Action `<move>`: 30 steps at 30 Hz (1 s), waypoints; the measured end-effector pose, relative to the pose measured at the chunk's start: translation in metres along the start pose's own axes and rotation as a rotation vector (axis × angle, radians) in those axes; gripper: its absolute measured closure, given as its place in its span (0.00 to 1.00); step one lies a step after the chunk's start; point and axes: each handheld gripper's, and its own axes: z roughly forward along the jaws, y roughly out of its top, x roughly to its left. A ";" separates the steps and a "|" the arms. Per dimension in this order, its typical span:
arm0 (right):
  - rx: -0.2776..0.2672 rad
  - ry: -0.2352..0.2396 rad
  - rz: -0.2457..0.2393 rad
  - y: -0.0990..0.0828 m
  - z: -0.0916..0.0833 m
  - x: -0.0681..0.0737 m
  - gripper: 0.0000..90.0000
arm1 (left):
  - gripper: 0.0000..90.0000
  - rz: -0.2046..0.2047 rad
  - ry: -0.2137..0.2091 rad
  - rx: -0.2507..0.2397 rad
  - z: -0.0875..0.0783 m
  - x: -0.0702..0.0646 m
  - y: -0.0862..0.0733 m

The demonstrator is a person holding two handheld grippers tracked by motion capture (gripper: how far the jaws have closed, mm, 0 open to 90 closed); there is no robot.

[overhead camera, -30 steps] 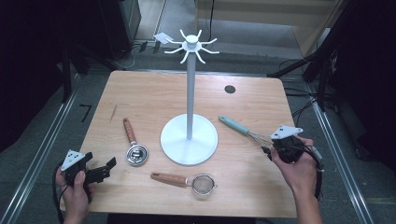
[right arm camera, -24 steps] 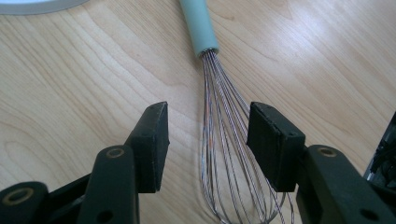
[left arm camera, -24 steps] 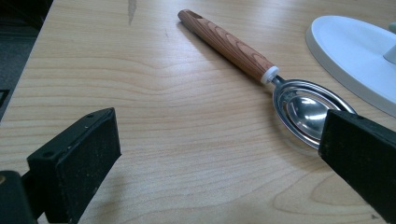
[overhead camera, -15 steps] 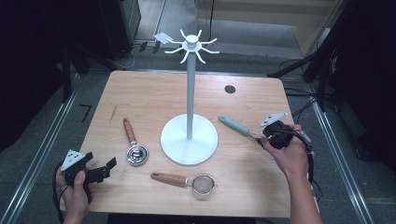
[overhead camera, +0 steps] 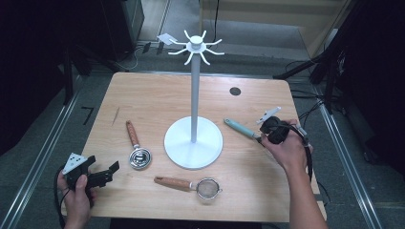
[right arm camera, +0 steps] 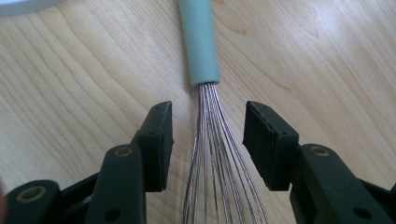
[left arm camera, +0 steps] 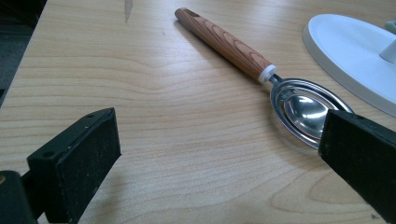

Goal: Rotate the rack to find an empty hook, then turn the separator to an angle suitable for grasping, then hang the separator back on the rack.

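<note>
Wooden table point(overhead camera: 143, 95), light grain, carries everything. Landmark: the white hook stand point(overhead camera: 193, 95), tall pole on a round base, set near the table's middle.

Right of the stand's base, near it, the whisk point(overhead camera: 241, 129) lies flat: pale green handle pointing toward the base, wires running away from it under the right gripper point(overhead camera: 268, 136). In the right gripper view the wire bundle point(right arm camera: 210, 154) passes between the two black jaws, handle end point(right arm camera: 200, 42) just beyond them. The jaws have just been closing, now partway in; a gap shows on both sides of the wires, pads not pressing.

Left of the base, just beside it, a wood-handled round scoop point(overhead camera: 137, 151), bowl end toward the person. In front of the base, a small mesh strainer point(overhead camera: 191, 185) with wooden handle, lying flat.

Far left of the stand, at the table's near corner, the left gripper point(overhead camera: 102, 174) is held low over bare wood, jaws wide apart, nothing between them. Its own view looks past them to the scoop point(left arm camera: 261, 70) and the base's rim point(left arm camera: 345, 51).
</note>
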 end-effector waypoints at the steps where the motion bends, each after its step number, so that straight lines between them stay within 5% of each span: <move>1: 0.009 -0.003 -0.009 0.001 0.001 0.000 0.60 | 0.00 -0.006 -0.003 0.001 0.000 0.001 0.000; 20: 0.095 0.014 -0.009 0.026 0.021 -0.005 0.61 | 0.00 -0.005 -0.011 0.003 0.000 0.001 0.000; 30: 0.184 0.034 -0.069 0.049 0.045 -0.001 0.64 | 0.00 -0.006 -0.012 0.005 0.000 0.001 0.000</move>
